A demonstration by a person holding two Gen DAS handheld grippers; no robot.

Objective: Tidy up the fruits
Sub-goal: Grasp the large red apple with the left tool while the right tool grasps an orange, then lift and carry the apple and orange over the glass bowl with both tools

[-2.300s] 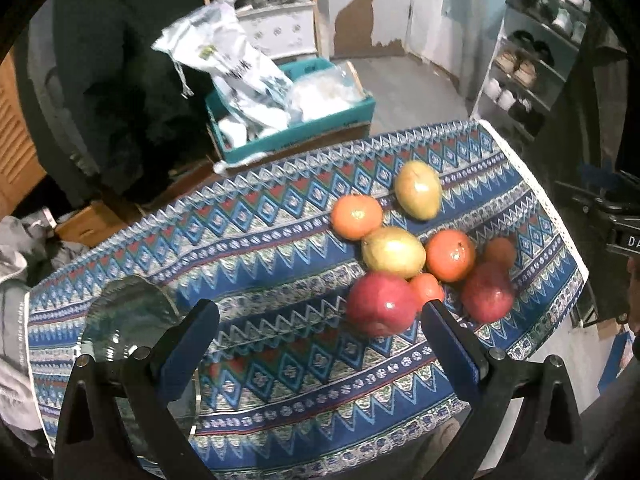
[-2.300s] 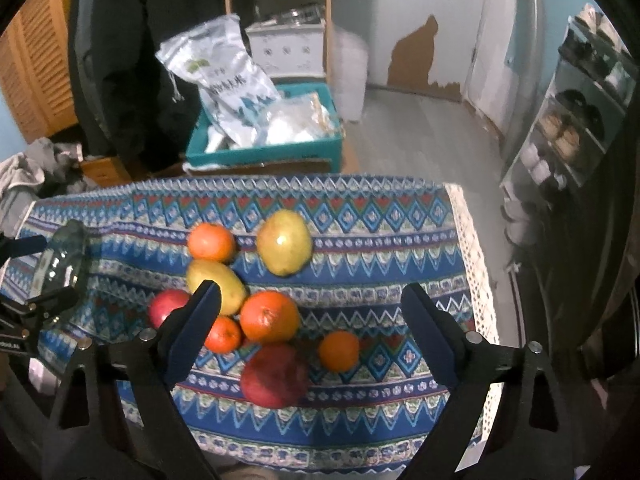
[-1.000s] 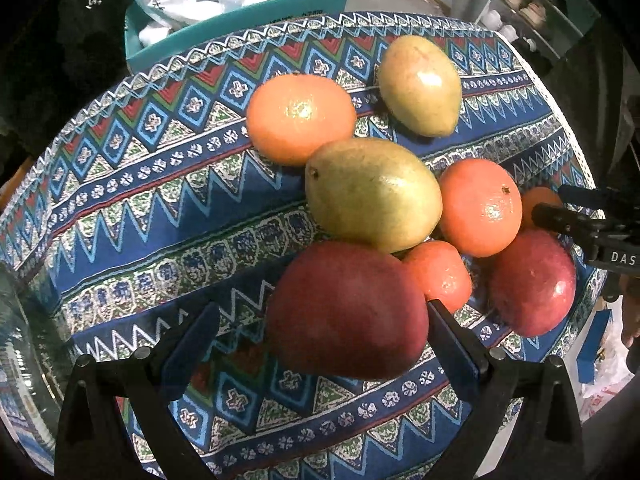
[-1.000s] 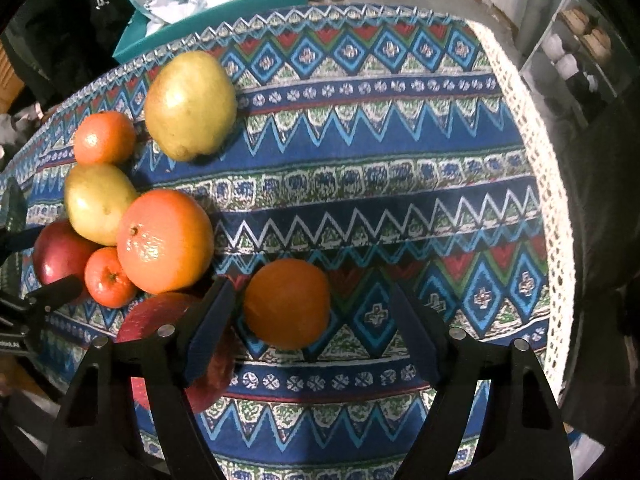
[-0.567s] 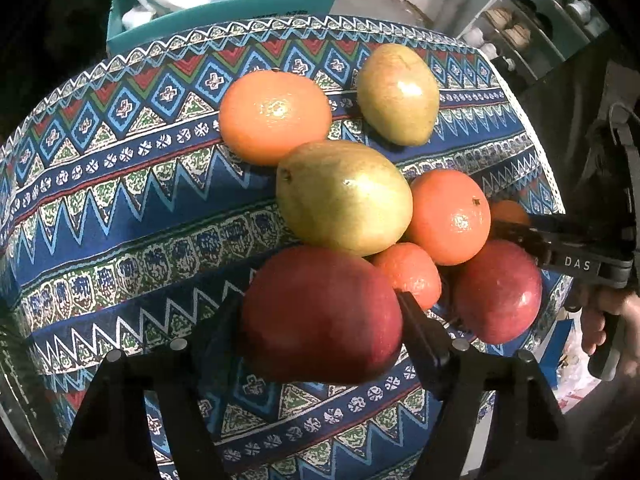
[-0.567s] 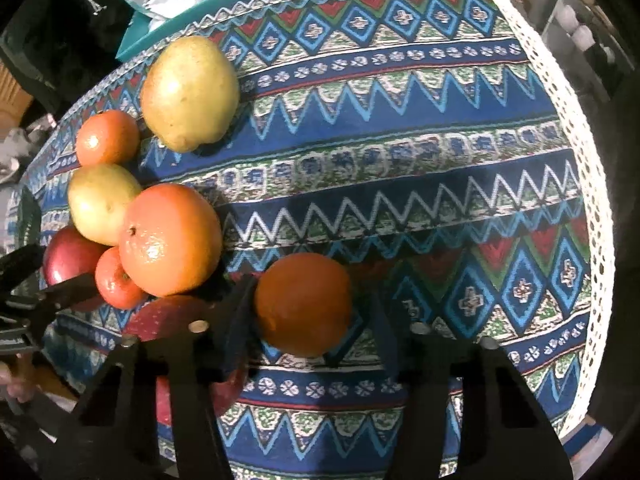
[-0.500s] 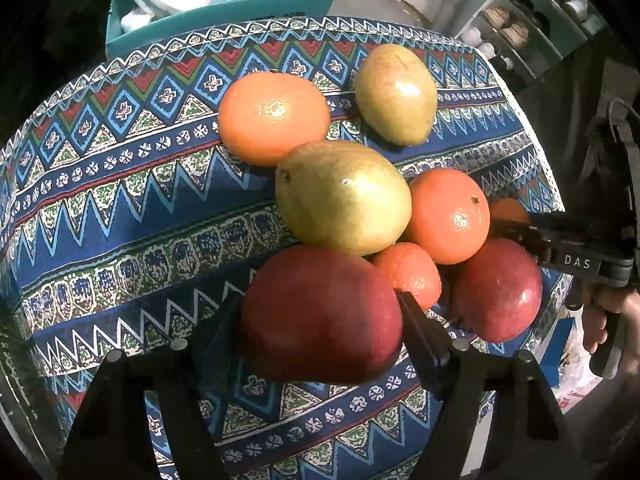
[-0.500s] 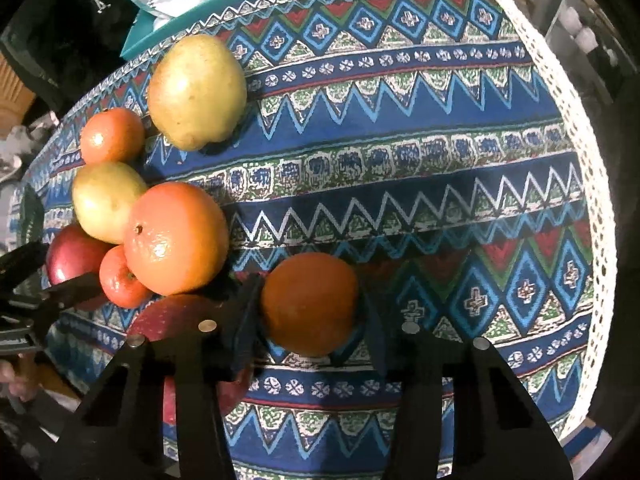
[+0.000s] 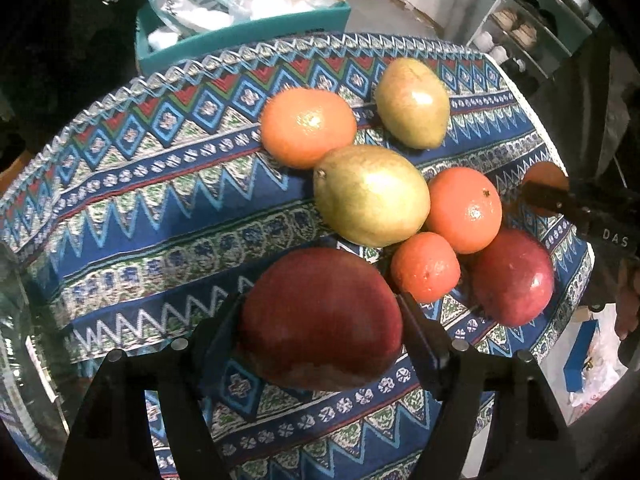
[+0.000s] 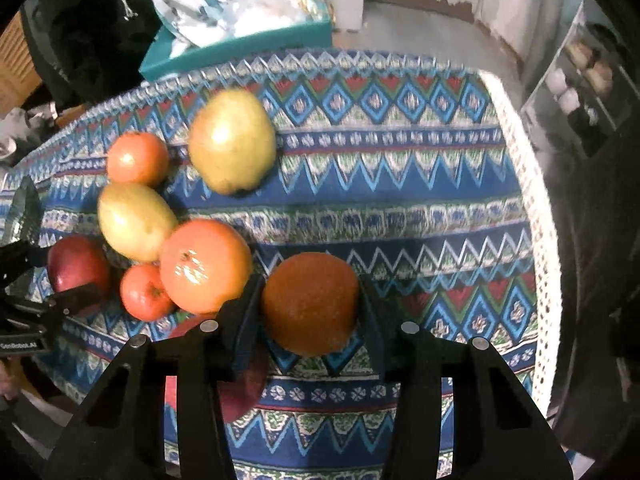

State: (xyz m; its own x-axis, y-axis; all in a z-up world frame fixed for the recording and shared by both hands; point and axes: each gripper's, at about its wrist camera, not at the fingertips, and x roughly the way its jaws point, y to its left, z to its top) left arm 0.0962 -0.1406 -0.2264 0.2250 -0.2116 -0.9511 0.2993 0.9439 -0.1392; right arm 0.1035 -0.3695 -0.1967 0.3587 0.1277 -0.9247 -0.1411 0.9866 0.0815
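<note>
My left gripper [image 9: 320,320] is shut on a large red apple [image 9: 320,316], held just above the patterned tablecloth [image 9: 160,200]. My right gripper [image 10: 311,312] is shut on a small orange [image 10: 311,302]. The other fruits lie bunched together on the cloth: two yellow-green pears [image 9: 370,196] [image 9: 412,102], two larger oranges [image 9: 308,126] [image 9: 464,208], a small tangerine [image 9: 425,266] and a second red apple [image 9: 512,276]. The right gripper's finger and its orange also show at the right edge of the left wrist view [image 9: 544,184].
A clear glass plate [image 9: 16,340] lies at the table's left end. A teal crate [image 10: 240,48] with plastic bags stands behind the table. A shoe rack [image 9: 540,20] is at the far right. The cloth's white lace edge [image 10: 540,240] marks the table's right end.
Both grippers came down over the fruit and closed, the left on the red apple and the right on the small orange. Both fruits now appear slightly lifted.
</note>
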